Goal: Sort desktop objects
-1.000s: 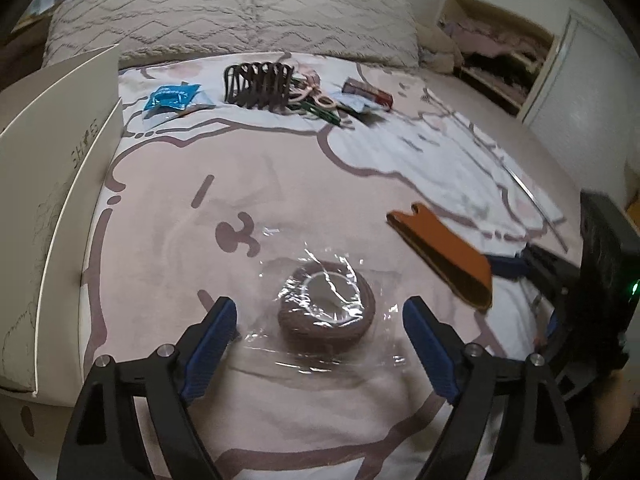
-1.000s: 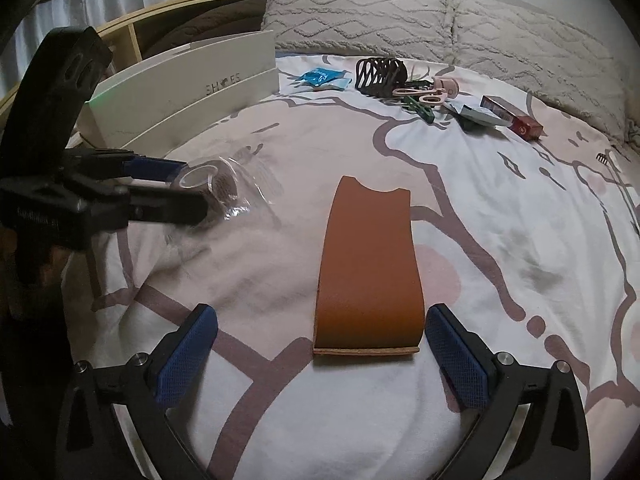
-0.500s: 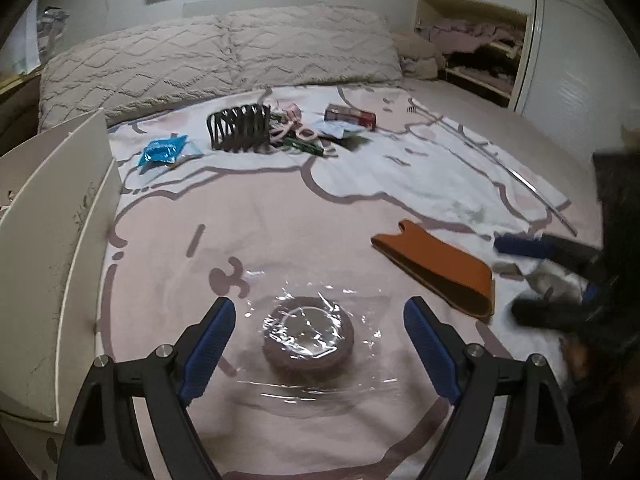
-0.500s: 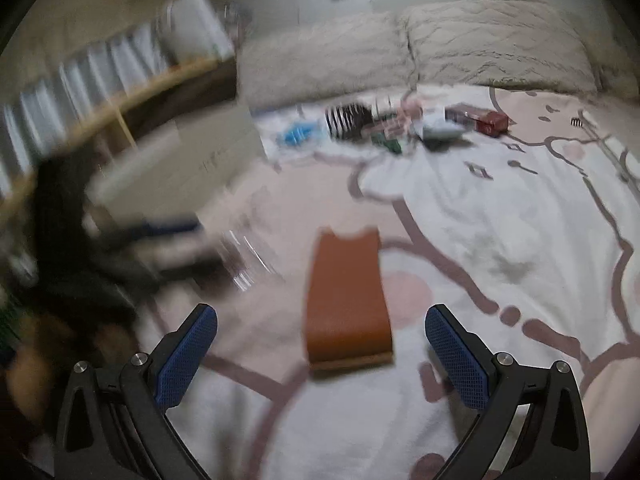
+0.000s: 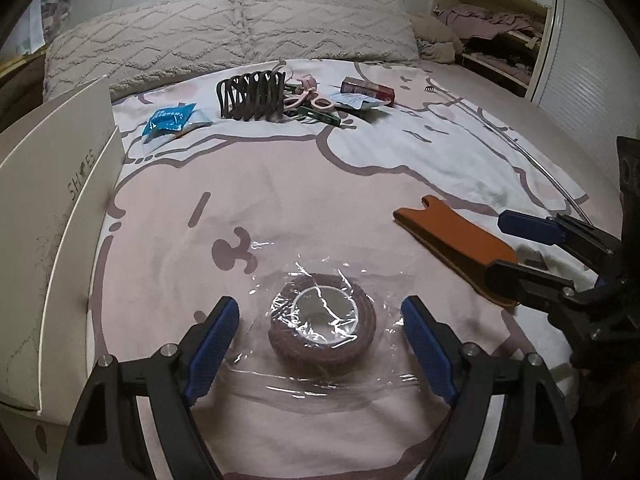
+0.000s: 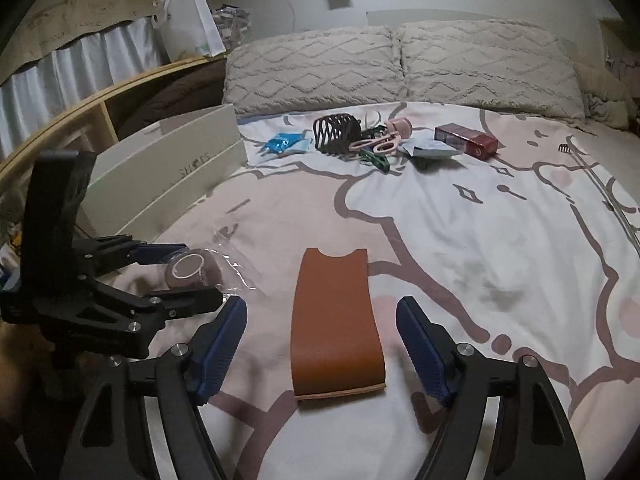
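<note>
The bed, covered by a pink and white cartoon sheet, is seen filling both views, with two grey pillows across the upper part of each frame. A white box marked "SHOES" is stood along the left edge of the left wrist view and is seen at the middle left of the right wrist view.

At lower centre of the right wrist view a brown leather sleeve is laid flat on the sheet between the fingers of the right gripper. Its jaws are closing, but a gap is left at each side and the sleeve is not yet touched.

At lower centre of the left wrist view a tape roll in clear wrap is laid between the fingers of the left gripper. Its jaws are also closing; the wrap reaches out to the pads, but the roll itself is not pressed.

At upper centre of both views, near the pillows, a cluster of smaller things is gathered: a dark hair claw, a red box, a blue packet, pink scissors and a green clip.
</note>
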`<state>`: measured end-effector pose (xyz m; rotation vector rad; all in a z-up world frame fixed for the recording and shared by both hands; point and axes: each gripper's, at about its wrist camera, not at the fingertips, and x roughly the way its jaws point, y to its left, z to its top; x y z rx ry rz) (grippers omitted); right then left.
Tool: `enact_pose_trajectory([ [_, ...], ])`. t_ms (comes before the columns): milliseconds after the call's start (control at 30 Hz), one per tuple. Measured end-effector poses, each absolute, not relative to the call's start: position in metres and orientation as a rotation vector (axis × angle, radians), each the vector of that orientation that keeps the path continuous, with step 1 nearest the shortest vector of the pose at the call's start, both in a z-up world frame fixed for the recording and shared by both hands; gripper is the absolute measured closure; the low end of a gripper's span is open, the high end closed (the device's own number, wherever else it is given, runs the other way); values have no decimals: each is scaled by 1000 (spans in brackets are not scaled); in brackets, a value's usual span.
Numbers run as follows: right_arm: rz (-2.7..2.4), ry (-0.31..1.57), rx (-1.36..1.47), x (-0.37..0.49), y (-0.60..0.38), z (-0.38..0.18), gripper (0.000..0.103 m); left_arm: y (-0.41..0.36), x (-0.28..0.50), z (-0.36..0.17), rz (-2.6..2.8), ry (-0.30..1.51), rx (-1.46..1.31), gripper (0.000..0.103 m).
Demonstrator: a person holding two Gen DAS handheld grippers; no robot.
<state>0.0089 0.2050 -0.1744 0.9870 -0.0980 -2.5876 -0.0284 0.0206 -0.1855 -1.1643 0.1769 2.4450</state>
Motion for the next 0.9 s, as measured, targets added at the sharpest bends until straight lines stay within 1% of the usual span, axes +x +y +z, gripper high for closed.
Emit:
enact_pose_trajectory([
  [33,-2591,-97,993,9,205,-176,25,21,-28,-186,2445,180,-1165,20],
  [133,-2591,-105,1015,6,207,-179,25,22,-27,-186,2441,185,-1169,25],
  [300,-2570,-102,1054,2,204,-185,25,22,-28,-186,2435,181,-1171,31],
  [533,-2542,-102,1141,-5,202,-195,25,19,-28,-186,2430,135,-1188,34],
  [600,-2514,-136,1148,-7,205,-196,23,18,-28,-186,2430,131,-1190,35],
  [667,-2467,-183,1135,-8,208,-197,12,18,-28,-186,2429,123,-1192,37],
  [700,-2449,-200,1133,-8,209,-197,11,18,-28,-186,2429,119,-1192,37],
  [767,-2446,-193,1142,-8,207,-198,11,18,-28,-185,2428,117,-1192,38],
  [900,-2487,-105,1156,-6,197,-196,12,18,-28,-185,2428,119,-1193,38],
])
